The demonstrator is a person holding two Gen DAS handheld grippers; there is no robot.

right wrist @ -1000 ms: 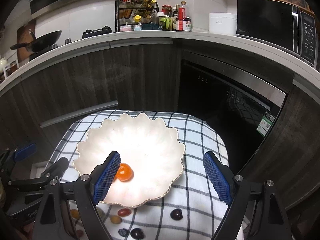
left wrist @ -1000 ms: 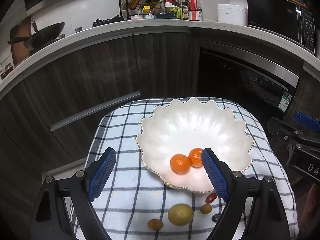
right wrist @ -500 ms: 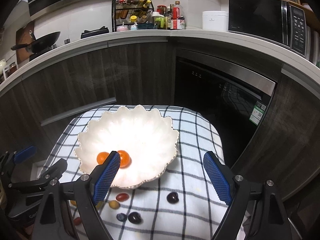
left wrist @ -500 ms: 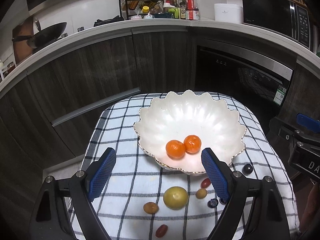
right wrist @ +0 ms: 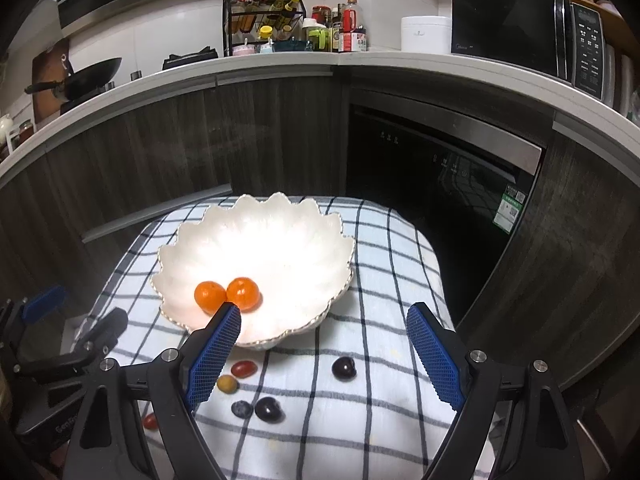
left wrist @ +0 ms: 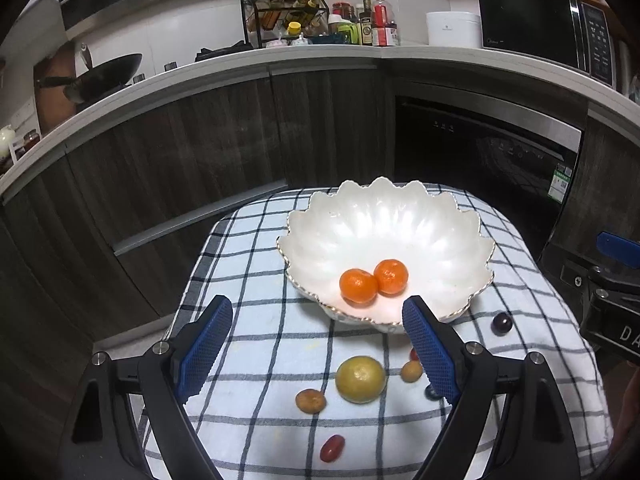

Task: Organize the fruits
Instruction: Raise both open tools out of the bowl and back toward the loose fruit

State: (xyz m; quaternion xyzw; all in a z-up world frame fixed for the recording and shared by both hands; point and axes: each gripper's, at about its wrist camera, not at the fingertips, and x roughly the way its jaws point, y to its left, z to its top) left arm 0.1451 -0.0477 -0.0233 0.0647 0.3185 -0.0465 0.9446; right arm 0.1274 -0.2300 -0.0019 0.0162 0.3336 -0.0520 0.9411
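A white scalloped bowl (left wrist: pixel 440 216) (right wrist: pixel 304 236) sits on a checked cloth and holds two tangerines (left wrist: pixel 359 285) (right wrist: pixel 243 294). In front of the bowl lie a yellow-green round fruit (left wrist: pixel 360 379), two small brownish-yellow fruits (left wrist: pixel 310 401), red cherry tomatoes (left wrist: pixel 332 448) (right wrist: pixel 243 368), dark cherries (left wrist: pixel 502 323) (right wrist: pixel 344 368) and a blueberry (right wrist: pixel 241 409). My left gripper (left wrist: pixel 318 350) is open and empty above the loose fruit. My right gripper (right wrist: pixel 324 358) is open and empty above the cherries.
The checked cloth (left wrist: pixel 248 300) covers a small table with drop-offs at its edges. Dark cabinets and a built-in appliance (right wrist: pixel 440 184) stand behind. The counter carries a wok (left wrist: pixel 104 76), a spice rack (left wrist: pixel 284 16) and a microwave (left wrist: pixel 544 28).
Both grippers have pulled back and up from the bowl, so more of the loose fruit in front of it shows. Both stayed open.
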